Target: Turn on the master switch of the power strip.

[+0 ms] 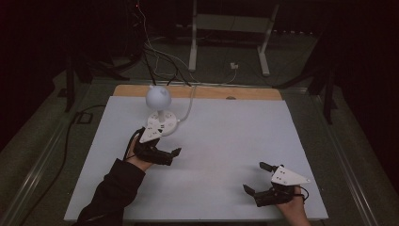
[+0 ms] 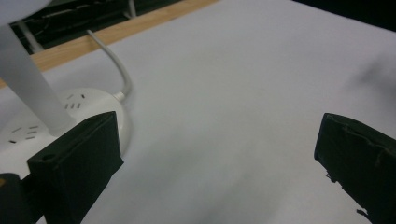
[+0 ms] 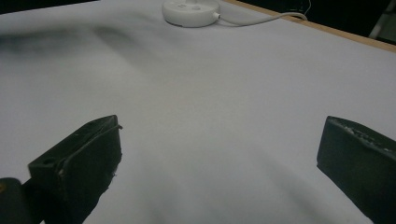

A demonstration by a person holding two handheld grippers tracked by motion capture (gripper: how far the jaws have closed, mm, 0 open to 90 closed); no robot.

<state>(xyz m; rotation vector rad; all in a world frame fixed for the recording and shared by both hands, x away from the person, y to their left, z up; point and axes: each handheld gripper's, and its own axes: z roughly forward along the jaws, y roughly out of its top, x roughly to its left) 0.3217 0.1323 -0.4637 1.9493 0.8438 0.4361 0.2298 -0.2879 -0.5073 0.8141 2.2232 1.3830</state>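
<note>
The left tongs [image 1: 162, 141] lie low over the tabletop [image 1: 226, 141], held by a hand in a dark sleeve [image 1: 113, 193] that reaches in from the near left; their jaws are spread wide with nothing between them, one jaw just beside the lamp base [image 2: 28, 135]. The right tongs [image 1: 254, 178] rest near the front right corner, tilted leftward, jaws likewise spread and empty, well apart from the lamp.

The white desk lamp [image 1: 158, 96] stands upright toward the far left of the tabletop: a round, smooth globe head on a slim stem [image 2: 32, 88], rising from a disc-shaped plastic base with small socket slots. A white cable [image 2: 116, 65] curves from the base towards the wooden far edge [image 1: 211, 92]. The tabletop surface is matte, pale grey-white.
</note>
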